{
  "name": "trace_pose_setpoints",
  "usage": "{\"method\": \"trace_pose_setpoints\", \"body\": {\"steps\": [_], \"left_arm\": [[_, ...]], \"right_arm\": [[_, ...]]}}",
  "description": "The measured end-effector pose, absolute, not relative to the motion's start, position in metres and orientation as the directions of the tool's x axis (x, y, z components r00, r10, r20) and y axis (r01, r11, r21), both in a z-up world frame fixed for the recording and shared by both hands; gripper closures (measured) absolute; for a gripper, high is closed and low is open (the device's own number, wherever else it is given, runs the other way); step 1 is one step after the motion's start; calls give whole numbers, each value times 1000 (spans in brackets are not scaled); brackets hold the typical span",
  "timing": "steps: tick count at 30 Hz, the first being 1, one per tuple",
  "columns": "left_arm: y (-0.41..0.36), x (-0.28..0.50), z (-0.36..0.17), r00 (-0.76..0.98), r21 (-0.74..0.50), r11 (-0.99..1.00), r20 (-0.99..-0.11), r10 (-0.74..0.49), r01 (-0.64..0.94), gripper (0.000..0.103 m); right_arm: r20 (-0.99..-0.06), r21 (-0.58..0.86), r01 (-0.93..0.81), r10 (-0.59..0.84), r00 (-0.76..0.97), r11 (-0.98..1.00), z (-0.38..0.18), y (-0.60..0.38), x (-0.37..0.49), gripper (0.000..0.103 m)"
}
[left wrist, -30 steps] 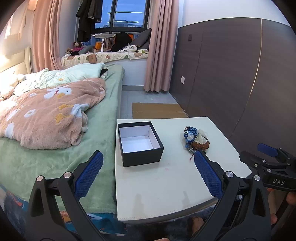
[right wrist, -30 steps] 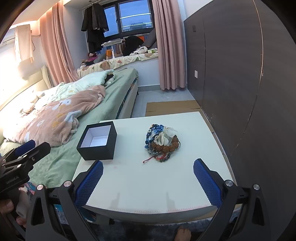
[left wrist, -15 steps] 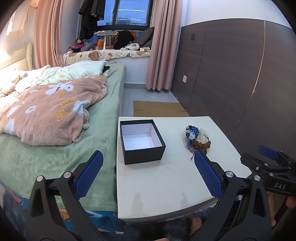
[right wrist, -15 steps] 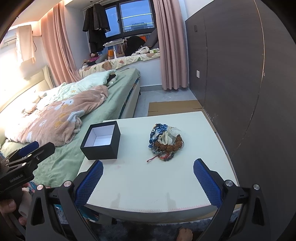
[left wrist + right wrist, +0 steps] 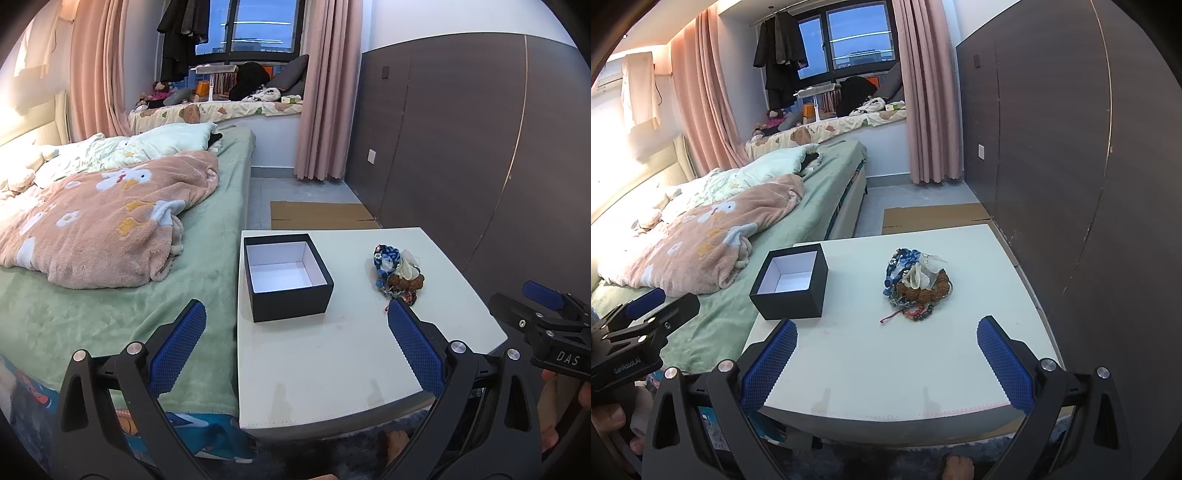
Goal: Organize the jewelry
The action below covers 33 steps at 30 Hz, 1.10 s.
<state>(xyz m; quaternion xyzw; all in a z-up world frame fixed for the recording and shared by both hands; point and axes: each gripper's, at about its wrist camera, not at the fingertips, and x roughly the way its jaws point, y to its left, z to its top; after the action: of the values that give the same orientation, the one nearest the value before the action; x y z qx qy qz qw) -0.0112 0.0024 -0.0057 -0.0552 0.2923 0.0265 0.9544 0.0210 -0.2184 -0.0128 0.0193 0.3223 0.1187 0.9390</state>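
A pile of jewelry [image 5: 918, 286], with blue, white and brown beaded pieces and a red cord, lies on the white table [image 5: 886, 369]; it also shows in the left wrist view [image 5: 397, 275]. An open black box [image 5: 286, 280] with a white, empty inside stands to its left, also seen in the right wrist view [image 5: 792, 286]. My left gripper [image 5: 295, 347] is open and empty, held before the table's near edge. My right gripper [image 5: 886, 362] is open and empty, near the front edge, short of the pile.
A bed [image 5: 110, 295] with a green sheet and a pink blanket [image 5: 99, 229] adjoins the table on the left. A dark panelled wall [image 5: 1071, 166] runs along the right. Flat cardboard [image 5: 934, 218] lies on the floor beyond the table.
Both grippers have moved slightly forward toward the table; the box and jewelry appear a little nearer. Nothing was taken hold of.
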Motion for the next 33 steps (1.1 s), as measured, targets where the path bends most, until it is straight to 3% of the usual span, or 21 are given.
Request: {"method": "trace_pose_setpoints", "body": {"steps": [33], "left_arm": [[-6,-14,-14,823,-79,993,-568,24,-84,5]], "right_arm": [[-607,120,-190,223,763,974,-22,-223,22,7]]}}
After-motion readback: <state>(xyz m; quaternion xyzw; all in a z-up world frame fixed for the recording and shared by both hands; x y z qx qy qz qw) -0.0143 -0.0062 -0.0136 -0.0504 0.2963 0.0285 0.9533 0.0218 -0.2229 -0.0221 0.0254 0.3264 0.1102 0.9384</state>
